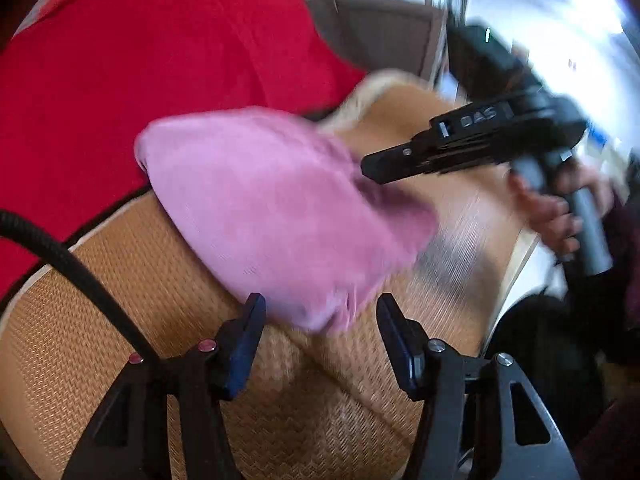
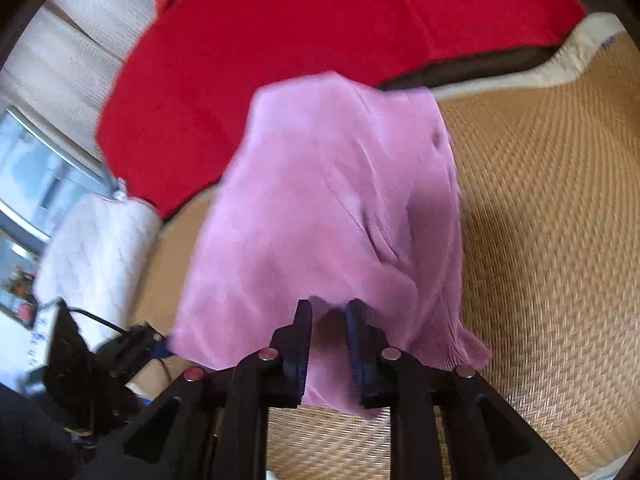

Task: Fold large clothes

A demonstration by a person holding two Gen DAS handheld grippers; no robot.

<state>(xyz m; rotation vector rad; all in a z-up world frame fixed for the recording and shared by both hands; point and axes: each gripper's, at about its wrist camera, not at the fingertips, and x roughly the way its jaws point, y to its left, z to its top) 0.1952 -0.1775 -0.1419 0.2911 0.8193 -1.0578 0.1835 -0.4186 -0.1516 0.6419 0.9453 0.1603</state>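
Pinching near edge of pink garment [image 2: 320, 208] in right tongs [image 2: 329, 344], cloth draping away over woven mat [image 2: 540, 240]. Hovering left tongs [image 1: 320, 344] wide, empty, just short of garment's corner.

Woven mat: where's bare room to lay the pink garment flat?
Bare woven mat lies right of the pink garment, bounded by the cream edge. A narrower strip sits by the white quilt. Crowded at the back: the red blanket covers it.
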